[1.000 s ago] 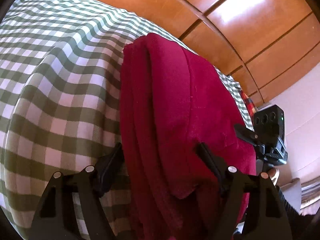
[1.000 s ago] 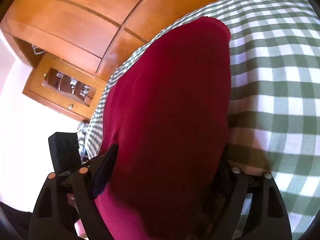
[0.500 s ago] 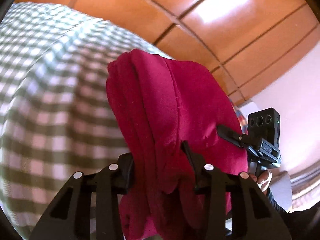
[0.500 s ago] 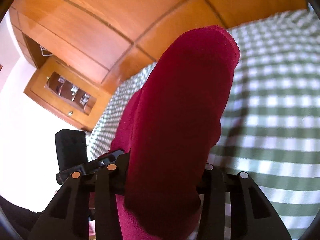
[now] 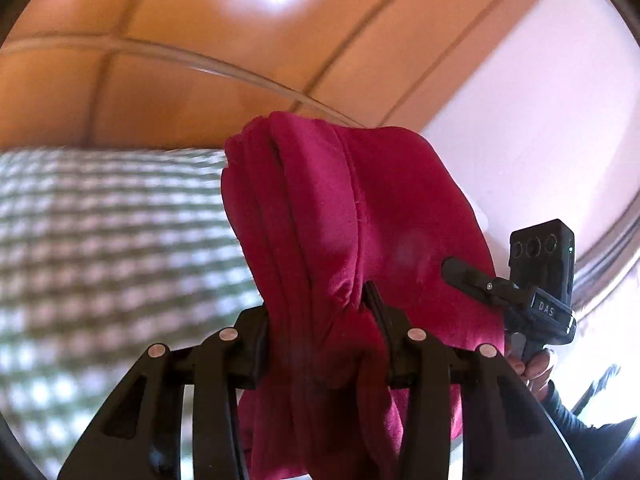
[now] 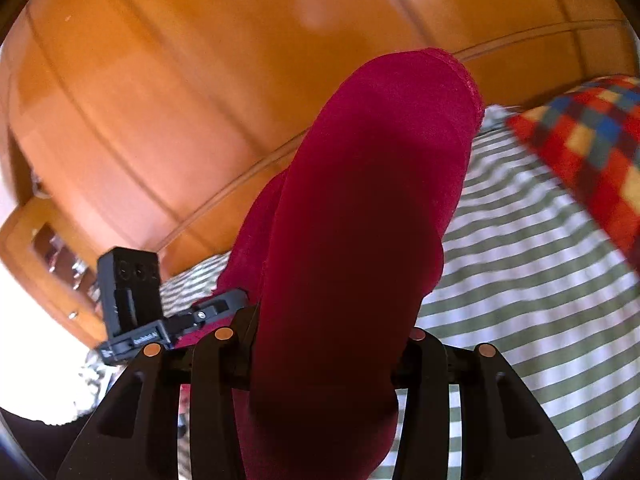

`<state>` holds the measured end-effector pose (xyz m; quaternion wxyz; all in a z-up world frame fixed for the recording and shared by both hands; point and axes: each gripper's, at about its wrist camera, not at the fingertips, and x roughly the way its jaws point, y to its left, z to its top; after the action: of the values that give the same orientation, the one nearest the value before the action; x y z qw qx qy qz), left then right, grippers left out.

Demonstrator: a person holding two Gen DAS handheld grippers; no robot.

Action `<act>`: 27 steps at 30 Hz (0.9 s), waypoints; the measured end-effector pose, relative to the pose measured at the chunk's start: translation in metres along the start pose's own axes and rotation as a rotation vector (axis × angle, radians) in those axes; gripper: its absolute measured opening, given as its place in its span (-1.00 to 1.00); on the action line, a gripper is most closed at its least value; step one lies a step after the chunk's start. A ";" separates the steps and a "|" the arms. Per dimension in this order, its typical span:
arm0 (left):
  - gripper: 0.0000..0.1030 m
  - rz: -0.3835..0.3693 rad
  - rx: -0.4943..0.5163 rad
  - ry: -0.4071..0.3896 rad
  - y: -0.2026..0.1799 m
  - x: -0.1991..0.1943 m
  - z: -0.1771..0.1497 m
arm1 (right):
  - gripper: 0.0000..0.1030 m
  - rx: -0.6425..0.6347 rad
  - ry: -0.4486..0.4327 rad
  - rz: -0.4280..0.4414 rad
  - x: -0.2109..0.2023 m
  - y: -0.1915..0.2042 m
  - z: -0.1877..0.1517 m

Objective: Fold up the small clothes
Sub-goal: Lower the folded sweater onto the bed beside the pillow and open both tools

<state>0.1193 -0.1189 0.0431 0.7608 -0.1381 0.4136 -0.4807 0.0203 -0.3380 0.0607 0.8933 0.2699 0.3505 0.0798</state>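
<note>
1 red garment | 2 grippers clamped: left gripper, right gripper

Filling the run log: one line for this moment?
left claw: shut on cloth | right claw: shut on cloth | cloth: lifted

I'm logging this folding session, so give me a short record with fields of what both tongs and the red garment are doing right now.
garment: folded red cloth, bunched, lifted off the bed
left tongs: shut on the red cloth
right tongs: shut on the red cloth
surface: green checked bedcover
also in view: multicoloured checked cushion, wooden panelling
image quality: background blurred
</note>
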 end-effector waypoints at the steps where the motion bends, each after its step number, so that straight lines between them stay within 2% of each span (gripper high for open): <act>1: -0.24 0.002 0.020 0.022 -0.006 0.016 0.007 | -0.19 0.005 0.000 -0.011 -0.002 -0.015 0.004; 5: -0.27 0.065 0.092 0.125 -0.018 0.081 0.016 | -0.19 0.119 0.028 -0.072 0.007 -0.079 0.004; 7: -0.29 0.124 0.120 0.189 -0.017 0.113 0.016 | -0.18 0.205 0.061 -0.131 0.023 -0.109 -0.013; 8: -0.29 0.153 0.126 0.228 -0.014 0.128 0.014 | -0.10 0.241 0.085 -0.175 0.031 -0.122 -0.024; 9: -0.25 0.195 0.143 0.272 -0.009 0.143 0.010 | -0.09 0.303 0.088 -0.187 0.040 -0.139 -0.039; 10: -0.18 0.225 0.167 0.295 -0.007 0.156 0.005 | -0.09 0.354 0.036 -0.129 0.038 -0.151 -0.049; 11: -0.15 0.222 0.171 0.284 -0.006 0.160 0.004 | -0.09 0.374 0.010 -0.099 0.036 -0.156 -0.053; 13: -0.03 0.208 0.118 0.281 0.001 0.159 0.008 | -0.08 0.354 0.004 -0.115 0.038 -0.152 -0.051; 15: 0.06 0.218 0.121 0.276 0.005 0.155 0.005 | -0.04 0.331 0.017 -0.121 0.041 -0.149 -0.048; 18: 0.05 0.226 0.096 0.265 0.004 0.142 0.009 | 0.12 0.315 0.037 -0.144 0.038 -0.144 -0.044; 20: 0.05 0.251 0.097 0.219 -0.002 0.129 0.010 | 0.47 0.279 0.047 -0.206 0.029 -0.137 -0.040; 21: 0.04 0.260 0.102 0.196 -0.006 0.120 0.009 | 0.54 0.251 0.051 -0.263 0.023 -0.130 -0.036; 25: 0.01 0.325 0.170 0.093 -0.031 0.089 0.010 | 0.55 0.116 -0.013 -0.434 -0.006 -0.102 -0.033; 27: 0.01 0.344 0.197 0.067 -0.040 0.078 0.006 | 0.55 0.034 -0.047 -0.470 -0.018 -0.080 -0.032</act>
<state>0.1148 -0.2060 0.0324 0.8272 0.0257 0.4072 -0.3863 -0.0187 -0.3981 0.0086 0.8906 0.1975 0.3839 -0.1428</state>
